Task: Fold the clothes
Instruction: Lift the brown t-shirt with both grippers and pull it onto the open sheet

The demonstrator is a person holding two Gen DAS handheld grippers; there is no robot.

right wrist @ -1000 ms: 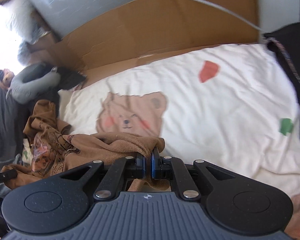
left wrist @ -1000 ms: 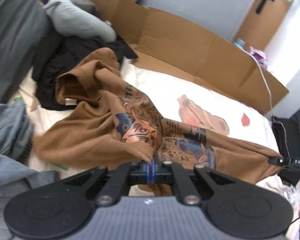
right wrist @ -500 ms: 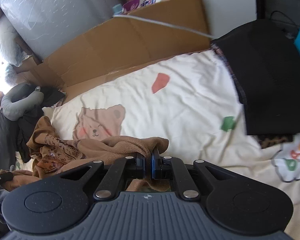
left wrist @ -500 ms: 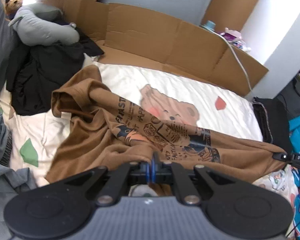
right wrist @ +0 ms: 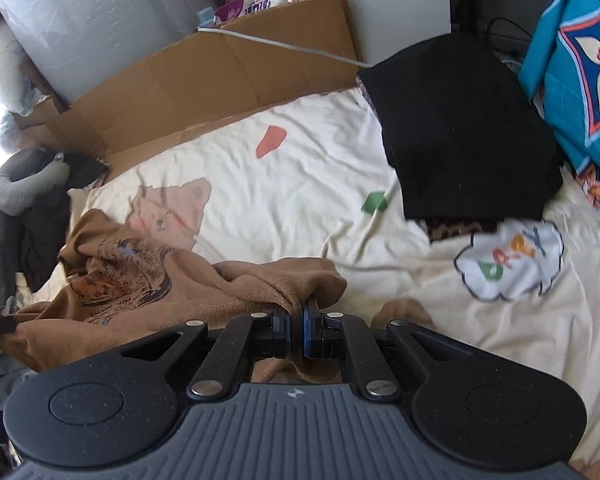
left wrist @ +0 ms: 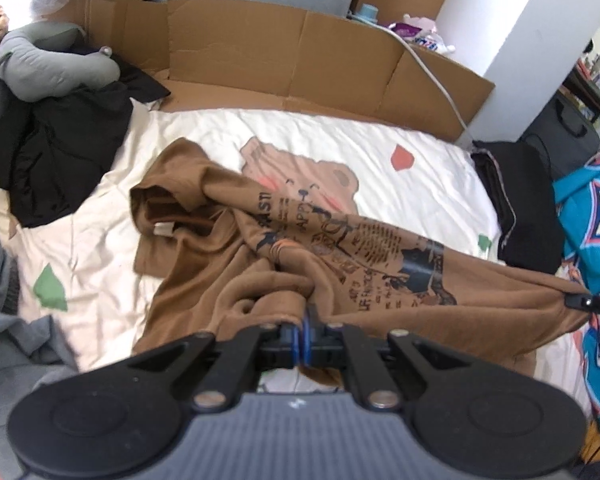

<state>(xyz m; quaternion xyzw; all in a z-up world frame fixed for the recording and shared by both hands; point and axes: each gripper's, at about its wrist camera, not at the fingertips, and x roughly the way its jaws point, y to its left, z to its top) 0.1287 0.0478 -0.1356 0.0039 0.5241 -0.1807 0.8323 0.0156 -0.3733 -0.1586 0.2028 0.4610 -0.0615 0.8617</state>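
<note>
The brown shirt (left wrist: 340,248) lies on the bed (left wrist: 372,160), stretched long from left to right between the left gripper (left wrist: 303,334) and the right gripper (right wrist: 296,326), both with jaws clenched tight on its near edge.

- The right gripper (right wrist: 296,320) has its jaws pinched on a bunched edge of the brown printed sweatshirt (right wrist: 140,280).
- The sweatshirt trails left across the cream bedsheet (right wrist: 300,184), partly covering a bear print (right wrist: 172,212).
- A folded black garment (right wrist: 460,128) lies at the right.
- Cardboard (right wrist: 204,76) lines the far edge.
</note>
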